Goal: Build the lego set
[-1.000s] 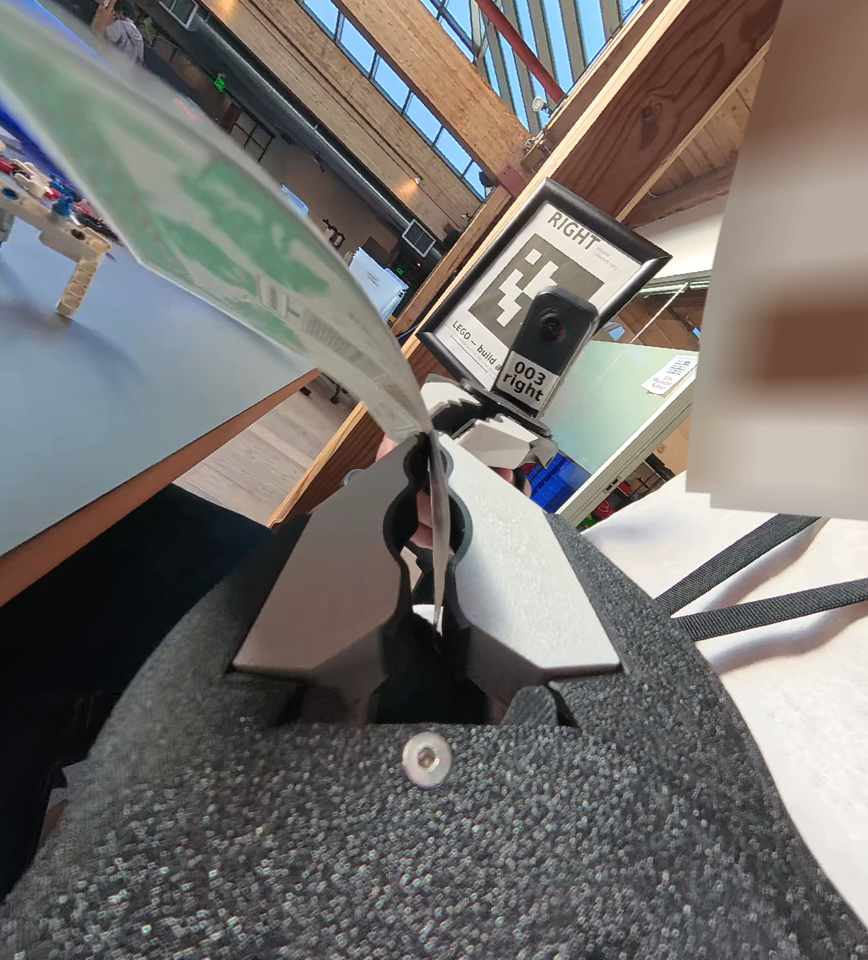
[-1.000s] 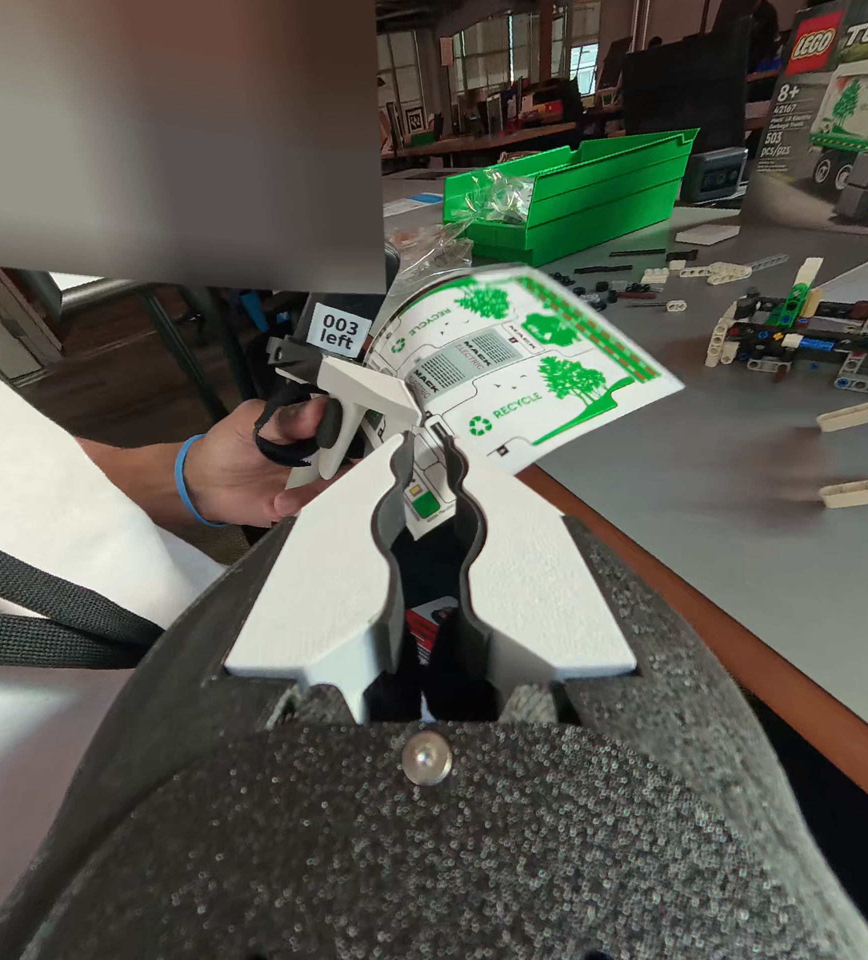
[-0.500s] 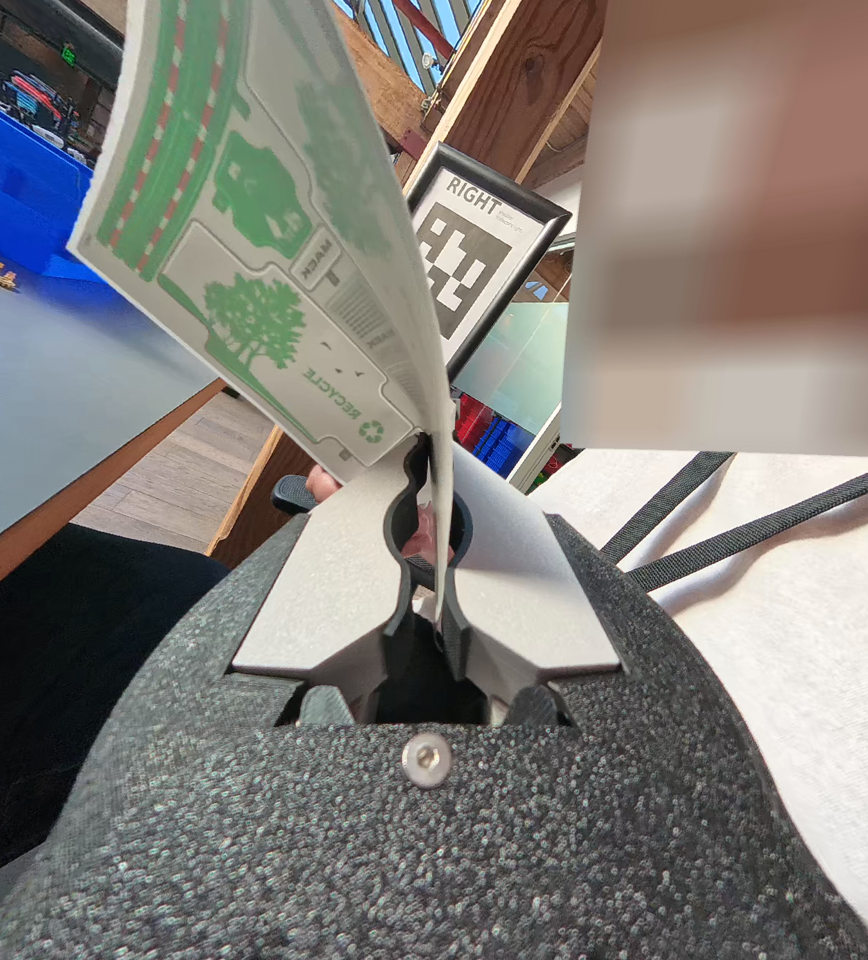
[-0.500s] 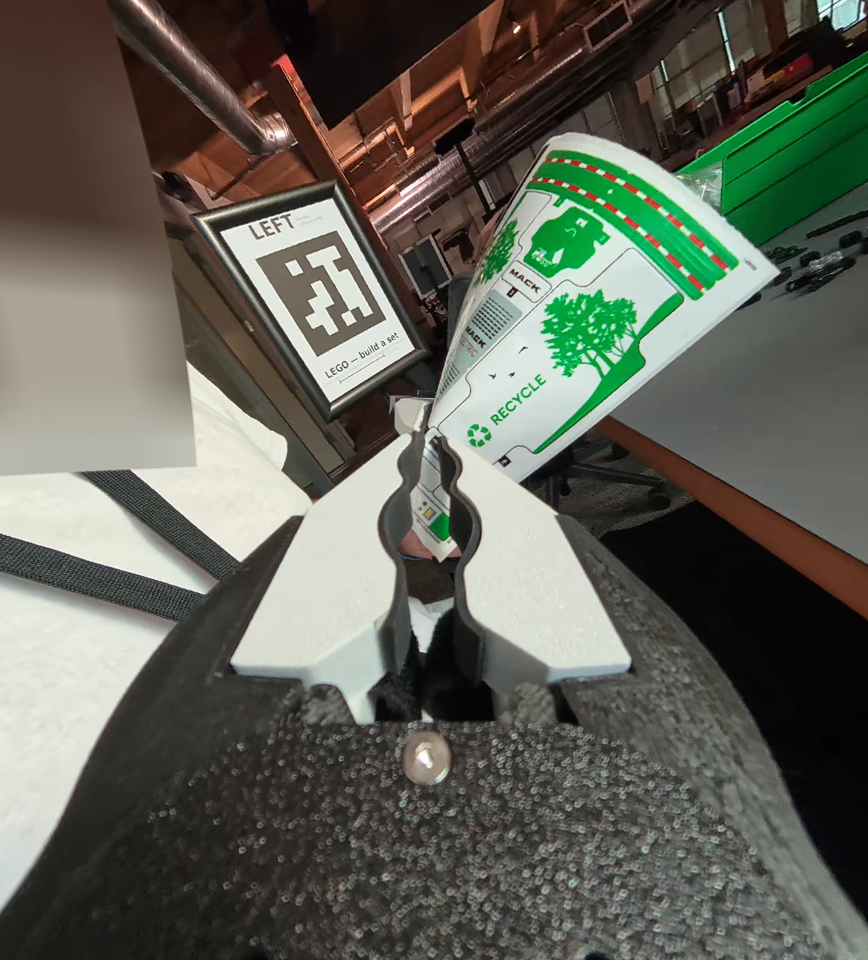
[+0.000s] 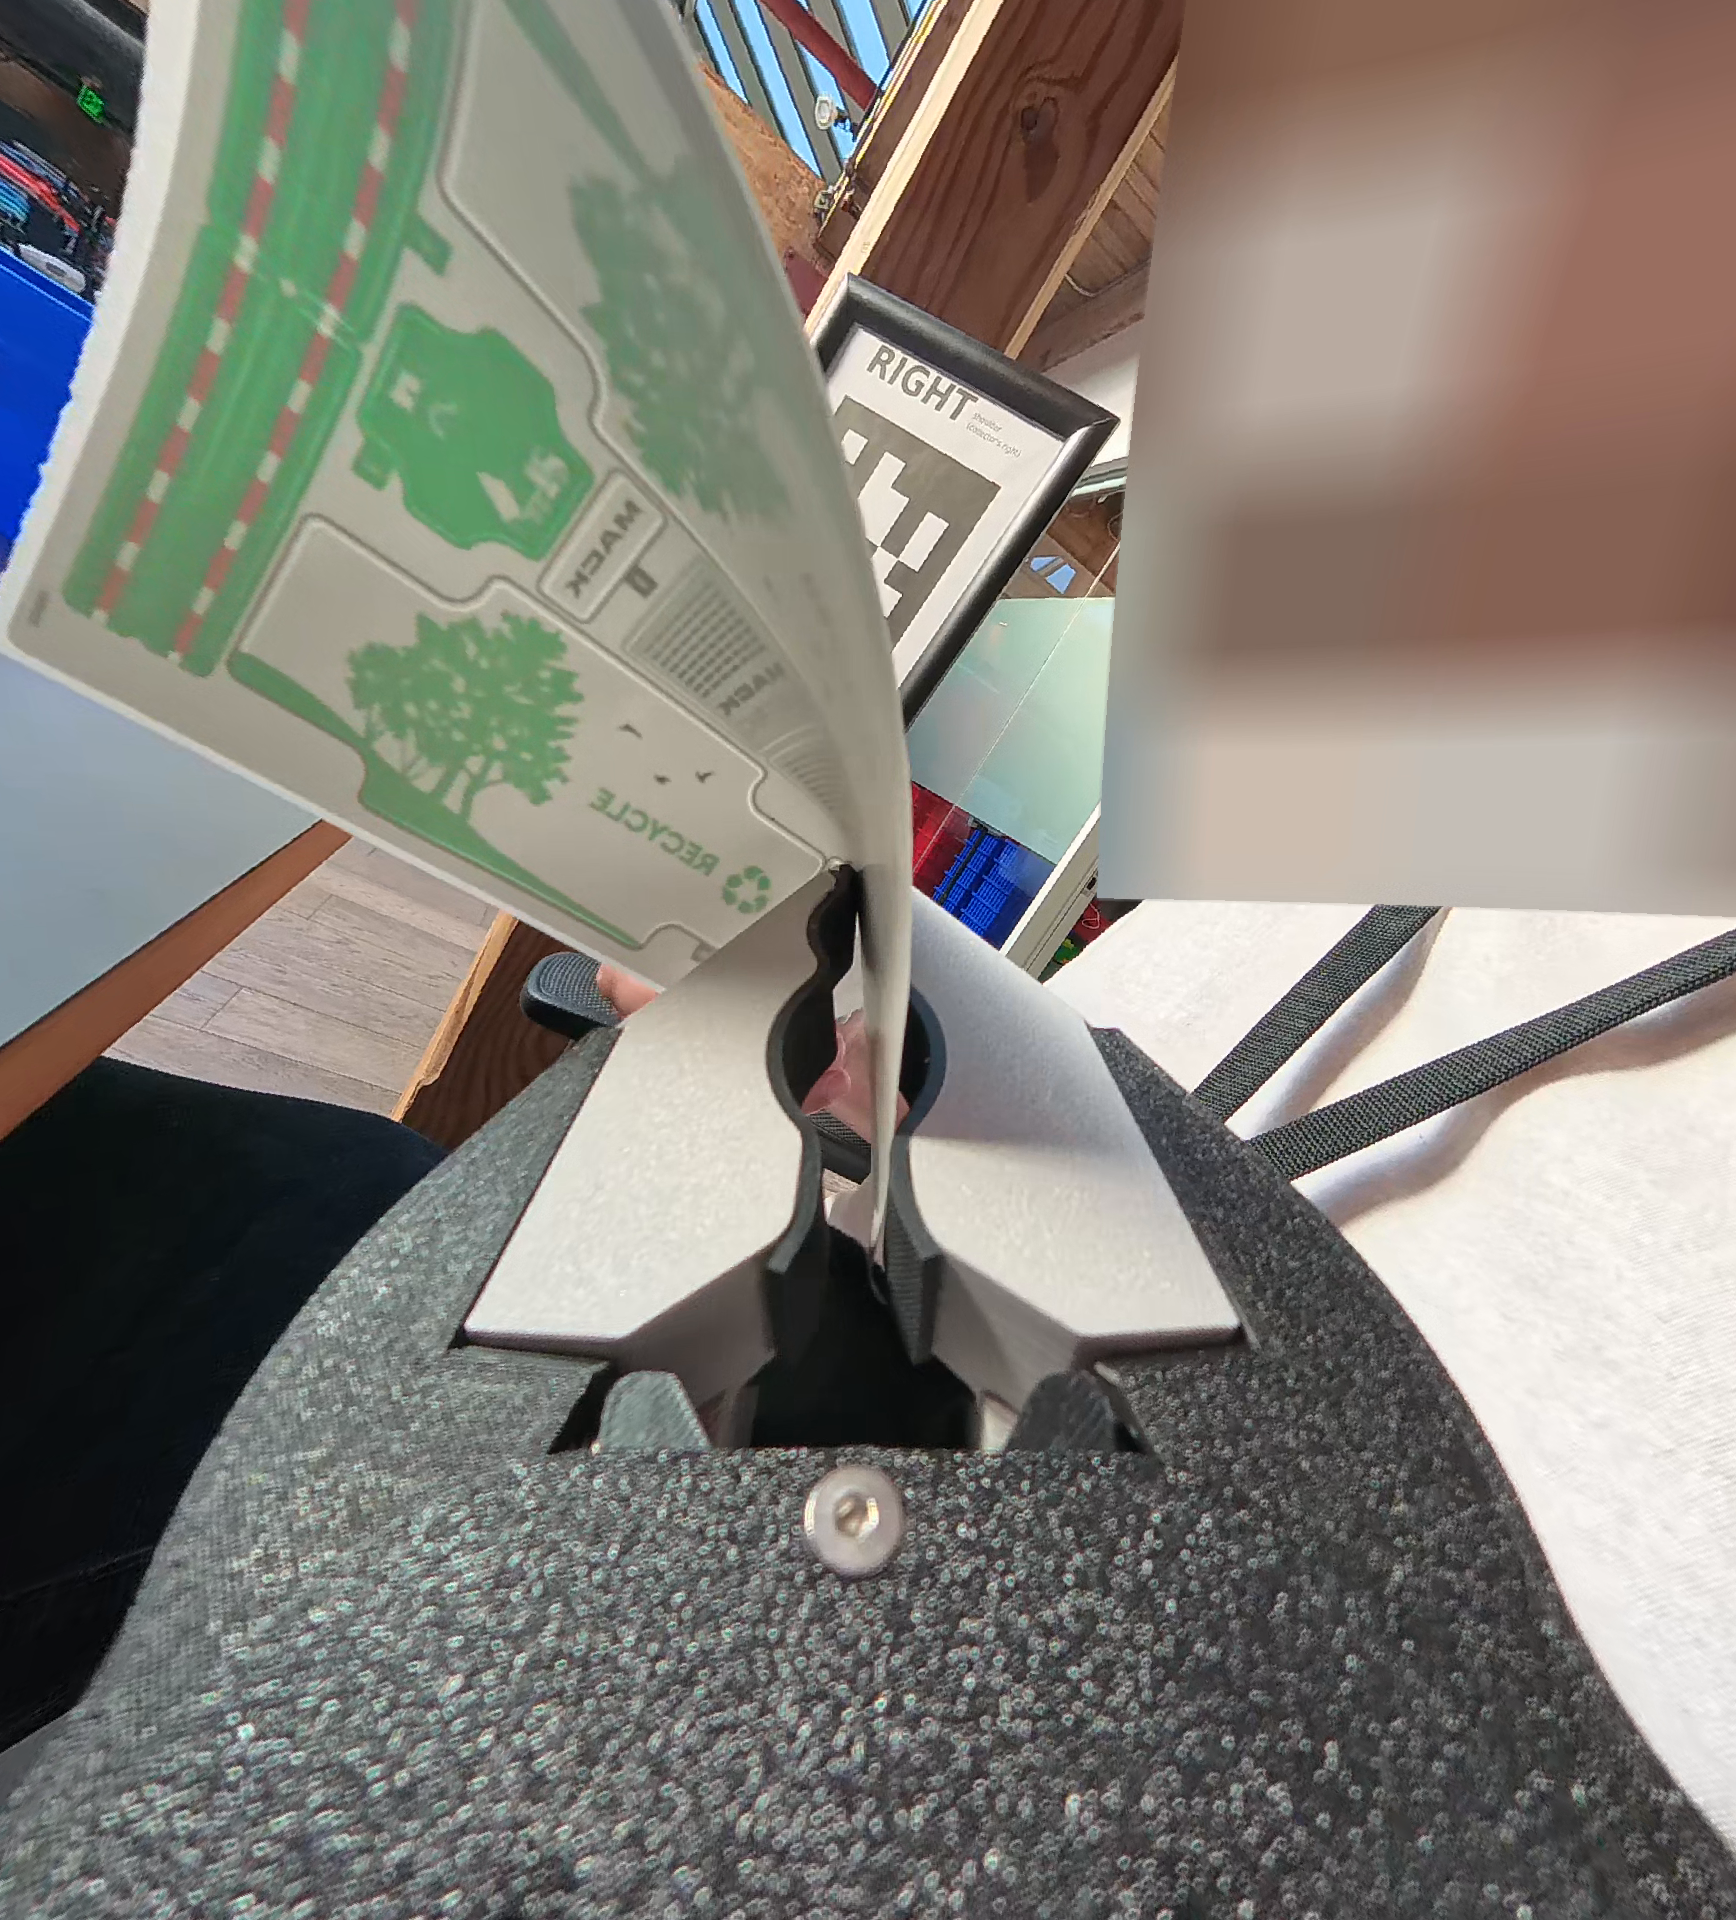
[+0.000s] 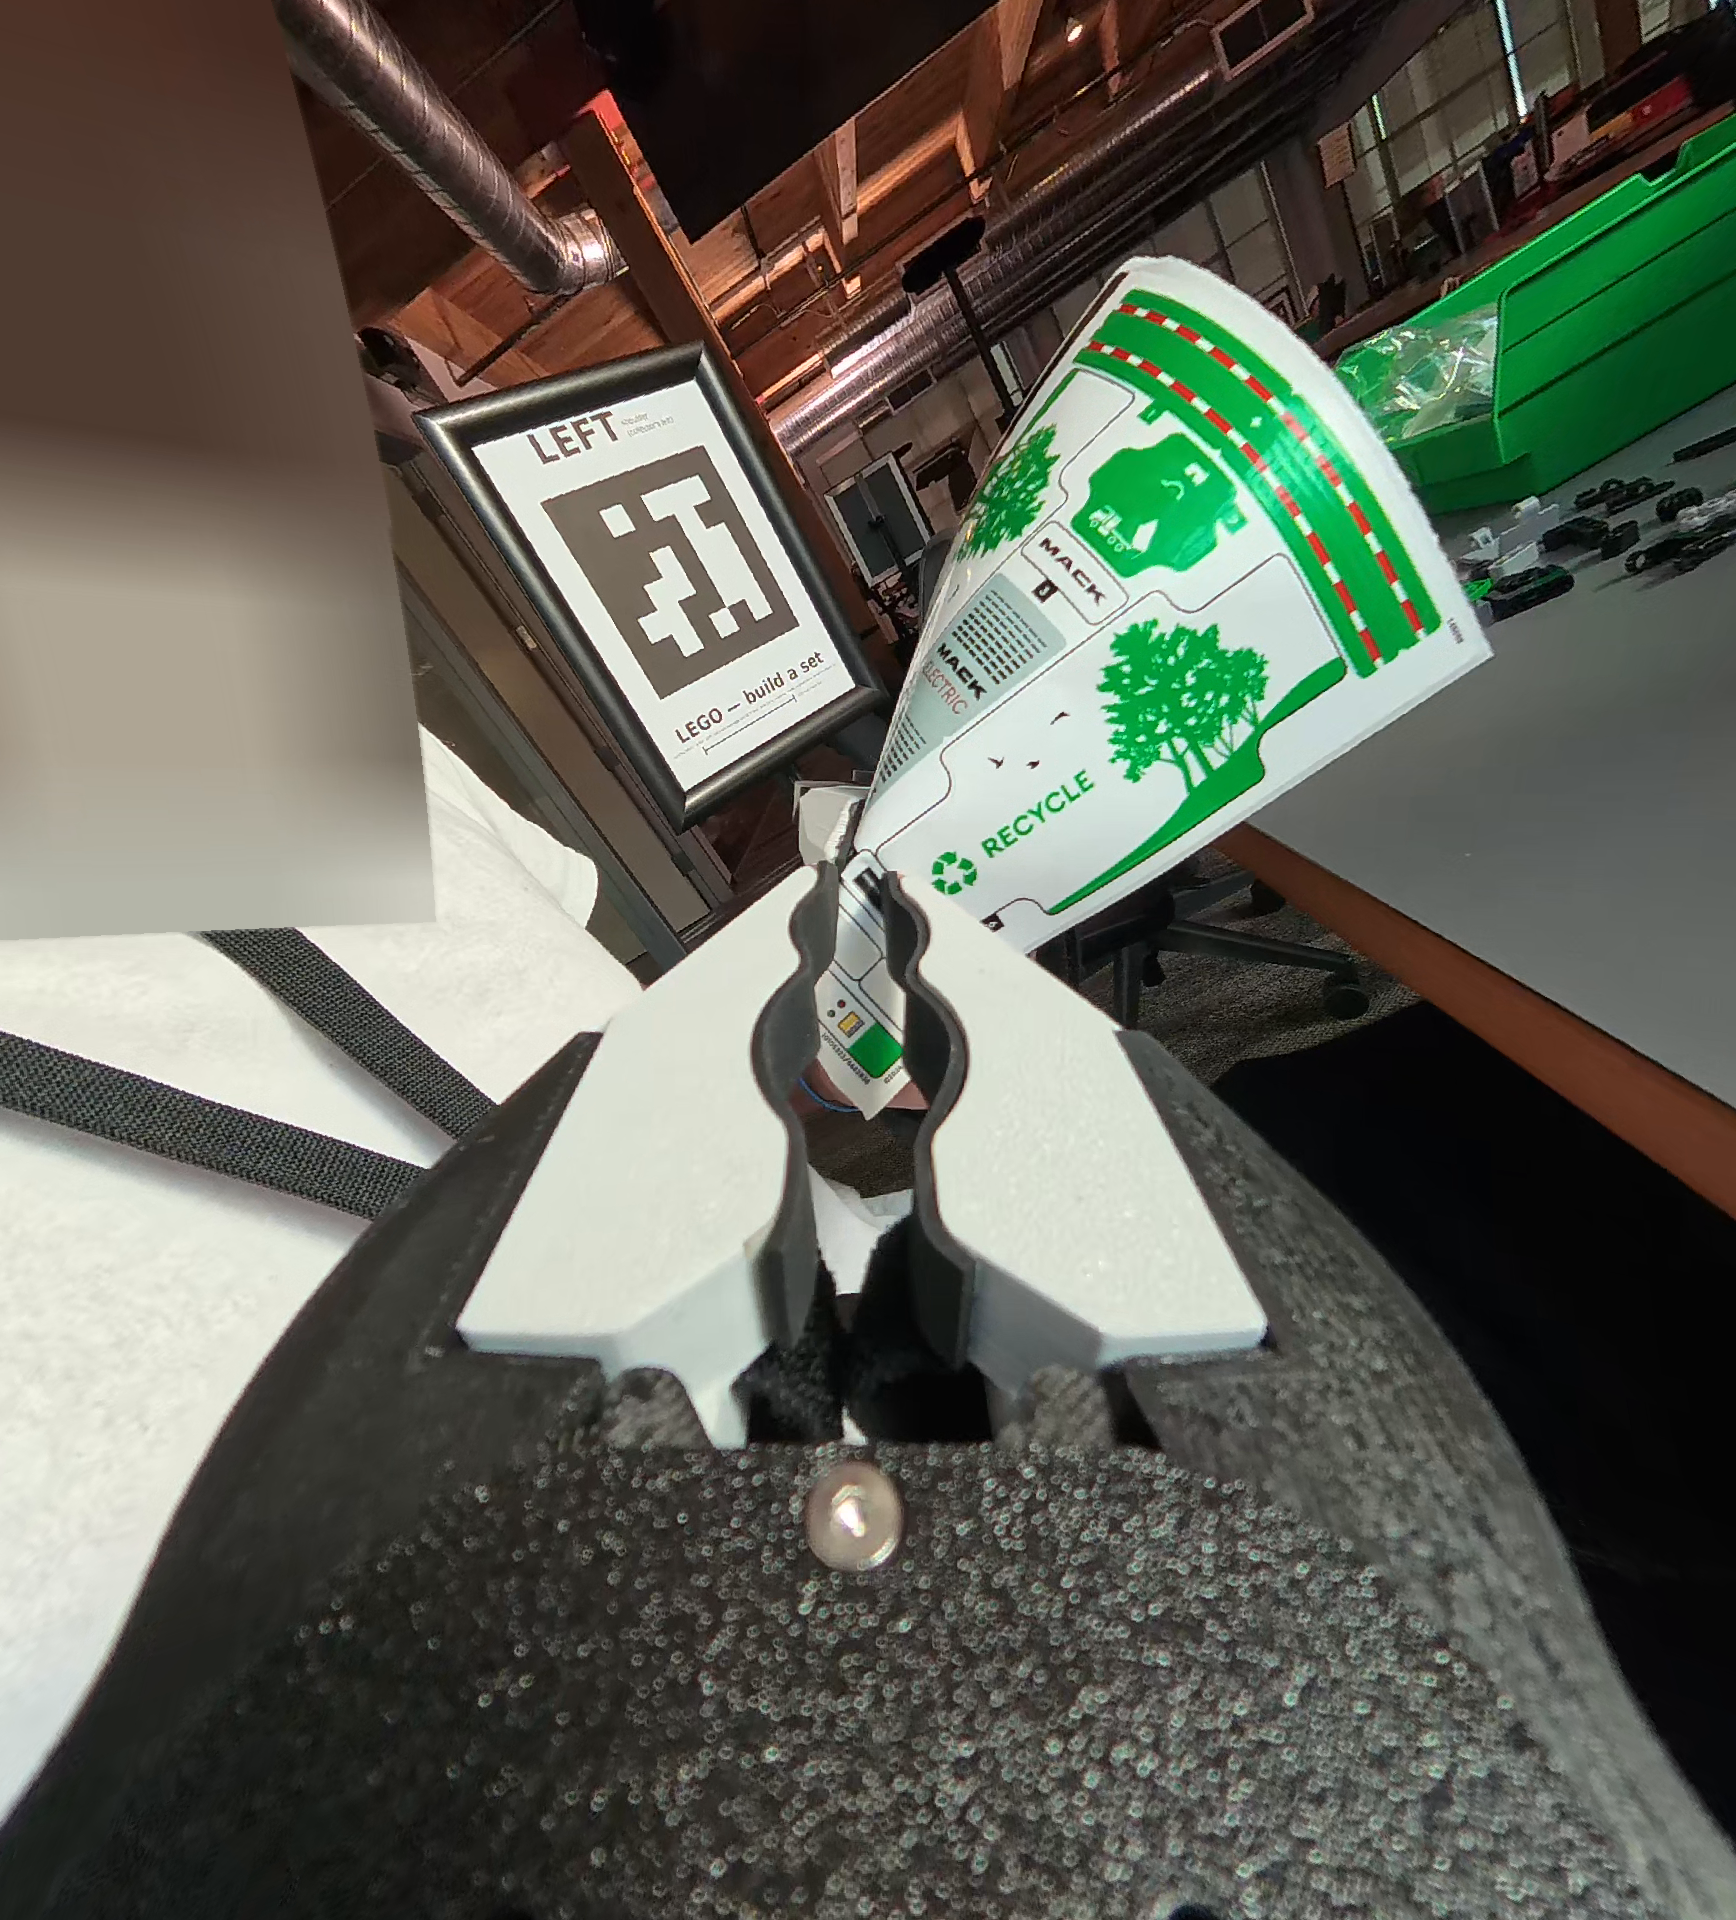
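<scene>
Sticker sheet (image 5: 407,582) top cut off by left wrist view's upper edge; its lower corner hides behind the right gripper's fingertips (image 6: 921,940). Small parts (image 6: 1622,530) on table's far edge too tiny to identify.

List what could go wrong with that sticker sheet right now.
1. The sticker sheet is pinched only at one corner by the left gripper and curls over; it may crease.
2. The right gripper straddles the same corner; pulling apart could tear it or peel a sticker.
</scene>
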Demonstrator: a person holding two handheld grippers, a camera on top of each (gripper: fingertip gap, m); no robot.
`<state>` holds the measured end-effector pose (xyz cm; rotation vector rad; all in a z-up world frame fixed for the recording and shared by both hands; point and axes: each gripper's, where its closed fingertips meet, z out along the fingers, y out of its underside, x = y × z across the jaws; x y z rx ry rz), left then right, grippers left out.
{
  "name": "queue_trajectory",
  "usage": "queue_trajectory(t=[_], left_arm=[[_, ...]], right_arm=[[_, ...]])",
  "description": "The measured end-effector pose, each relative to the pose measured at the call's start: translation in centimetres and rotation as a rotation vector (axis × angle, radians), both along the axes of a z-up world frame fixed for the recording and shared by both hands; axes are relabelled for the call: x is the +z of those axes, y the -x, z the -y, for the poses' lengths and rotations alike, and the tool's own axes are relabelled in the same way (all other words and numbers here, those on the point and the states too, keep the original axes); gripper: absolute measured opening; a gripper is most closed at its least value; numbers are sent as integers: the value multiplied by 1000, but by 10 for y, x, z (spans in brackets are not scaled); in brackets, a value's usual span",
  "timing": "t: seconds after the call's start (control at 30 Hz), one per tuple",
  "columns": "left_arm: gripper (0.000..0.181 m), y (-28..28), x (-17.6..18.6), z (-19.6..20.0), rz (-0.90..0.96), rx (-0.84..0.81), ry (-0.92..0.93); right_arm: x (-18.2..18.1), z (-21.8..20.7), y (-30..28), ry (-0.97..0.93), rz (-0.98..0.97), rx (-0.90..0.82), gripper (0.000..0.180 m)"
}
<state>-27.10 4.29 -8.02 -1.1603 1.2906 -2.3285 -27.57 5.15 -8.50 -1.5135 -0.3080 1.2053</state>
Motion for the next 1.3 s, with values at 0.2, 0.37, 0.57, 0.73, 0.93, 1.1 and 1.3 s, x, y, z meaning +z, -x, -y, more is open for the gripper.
queue_trajectory(t=[0.2, 0.37, 0.57, 0.73, 0.93, 1.1, 1.3], left_arm=[[0, 0, -1, 0, 0, 2, -7], [0, 0, -3, -2, -9, 16, -19], [0, -1, -4, -2, -18, 31, -40], [0, -2, -6, -4, -26, 42, -38], [0, 0, -1, 2, 0, 9, -23], [0, 3, 2, 5, 18, -5, -32], [0, 4, 3, 8, 27, -10, -50]], right_arm=[[1, 1, 0, -5, -3, 5, 3], [1, 1, -2, -8, -8, -5, 0], [-1, -1, -4, -9, 22, -30, 0], [-6, -1, -4, -3, 70, -35, 4], [-4, 3, 3, 8, 20, 30, 14], [1, 6, 6, 14, -55, 77, 10], [2, 9, 7, 33, -112, 120, 9]])
